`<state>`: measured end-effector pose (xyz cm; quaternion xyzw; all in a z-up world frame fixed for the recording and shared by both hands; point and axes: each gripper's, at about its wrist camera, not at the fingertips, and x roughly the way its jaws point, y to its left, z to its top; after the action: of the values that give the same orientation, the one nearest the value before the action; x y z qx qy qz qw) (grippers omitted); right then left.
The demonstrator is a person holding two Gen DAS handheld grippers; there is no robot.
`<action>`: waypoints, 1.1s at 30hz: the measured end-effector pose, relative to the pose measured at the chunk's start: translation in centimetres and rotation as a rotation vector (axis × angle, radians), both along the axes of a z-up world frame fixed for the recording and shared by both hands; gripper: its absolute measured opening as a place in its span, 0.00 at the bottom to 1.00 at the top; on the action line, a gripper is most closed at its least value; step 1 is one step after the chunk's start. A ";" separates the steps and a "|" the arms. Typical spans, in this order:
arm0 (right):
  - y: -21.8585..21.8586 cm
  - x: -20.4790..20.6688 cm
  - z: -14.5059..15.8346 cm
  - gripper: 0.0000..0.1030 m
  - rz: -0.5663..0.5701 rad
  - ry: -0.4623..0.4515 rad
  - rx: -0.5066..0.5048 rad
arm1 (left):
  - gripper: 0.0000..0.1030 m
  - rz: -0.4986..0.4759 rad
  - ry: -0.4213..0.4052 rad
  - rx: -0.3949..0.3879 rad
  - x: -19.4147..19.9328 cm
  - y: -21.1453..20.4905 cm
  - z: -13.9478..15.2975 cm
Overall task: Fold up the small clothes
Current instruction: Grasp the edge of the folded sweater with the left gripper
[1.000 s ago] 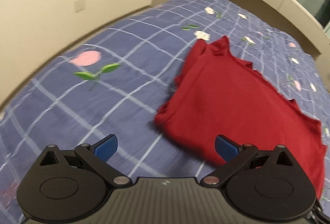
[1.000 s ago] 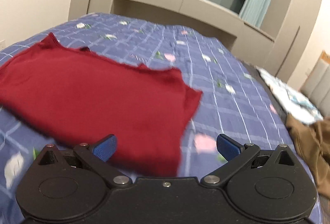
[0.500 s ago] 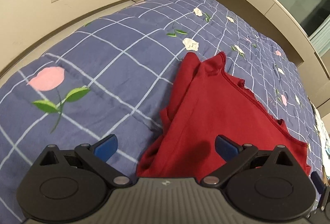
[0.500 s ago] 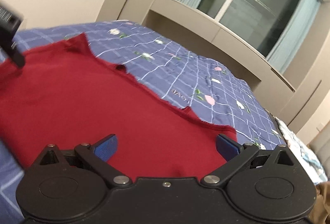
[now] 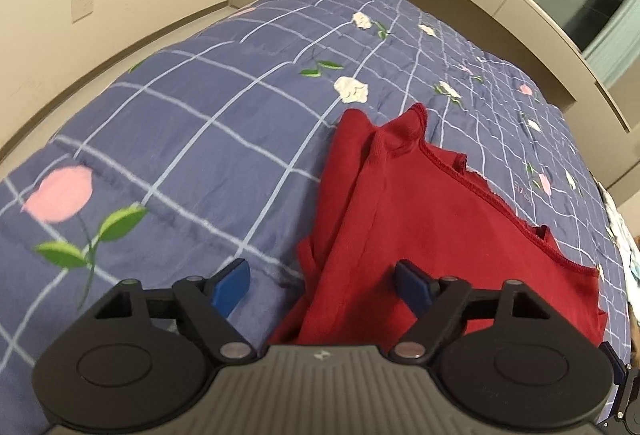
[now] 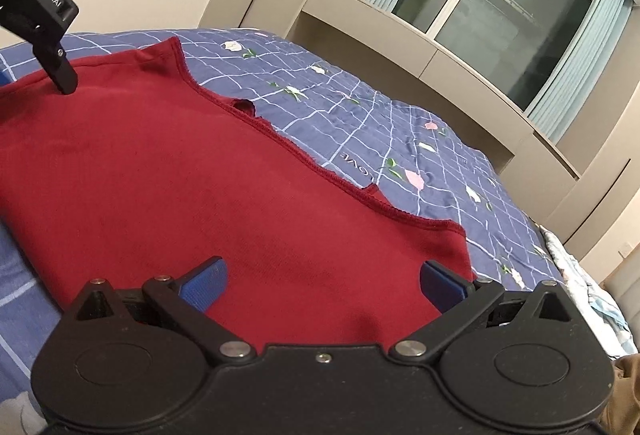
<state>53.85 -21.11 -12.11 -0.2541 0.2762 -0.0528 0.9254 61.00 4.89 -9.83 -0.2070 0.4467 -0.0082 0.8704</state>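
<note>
Nearest in the left wrist view, the left gripper (image 5: 320, 285) is hanging with its blue fingers (image 5: 230, 285) spread wide and gripping nothing, and the near left corner of the red garment (image 5: 432, 231) is lying right between them, at 6 o'clock in that view, its bunched side folds running up toward 12. In the right wrist view the right gripper (image 6: 322, 285) is likewise standing wide and empty, with the garment's near right corner (image 6: 448, 267) sitting just inside its 3 o'clock finger (image 6: 442, 285). The cloth is lying flat on the blue checked bedspread (image 5: 200, 139), its long axis seeming to run across from one gripper to the other (so each hand looks about equally near its own corner), and its stitched far hem (image 6: 288, 147) is slanting from 10 toward 4 o'clock. Counting: one red garment, two grippers, and, at 4 o'clock beyond the bed's edge, one brown cloth (image 6: 624, 387) and one pale patterned cloth (image 6: 592, 299). Farthest off, a curtained window (image 6: 500, 11) is showing dark.
</note>
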 end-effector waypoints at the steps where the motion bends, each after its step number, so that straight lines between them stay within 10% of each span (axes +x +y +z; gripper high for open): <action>1: 0.0 -0.1 -0.1 0.99 0.005 -0.010 -0.003 | 0.80 -0.009 -0.003 0.007 0.2 -0.1 0.0; 22: 0.7 -1.5 -1.0 0.99 0.035 -0.071 -0.077 | 0.81 -0.026 0.017 0.051 0.5 -0.8 -0.1; 33: 0.7 -1.5 -1.1 0.99 0.036 -0.075 -0.081 | 0.43 -0.077 0.027 0.026 0.9 -1.6 0.2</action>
<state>52.36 -20.38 -13.19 -0.2940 0.2342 -0.0566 0.9249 61.88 3.32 -9.59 -0.1782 0.4659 -0.0331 0.8661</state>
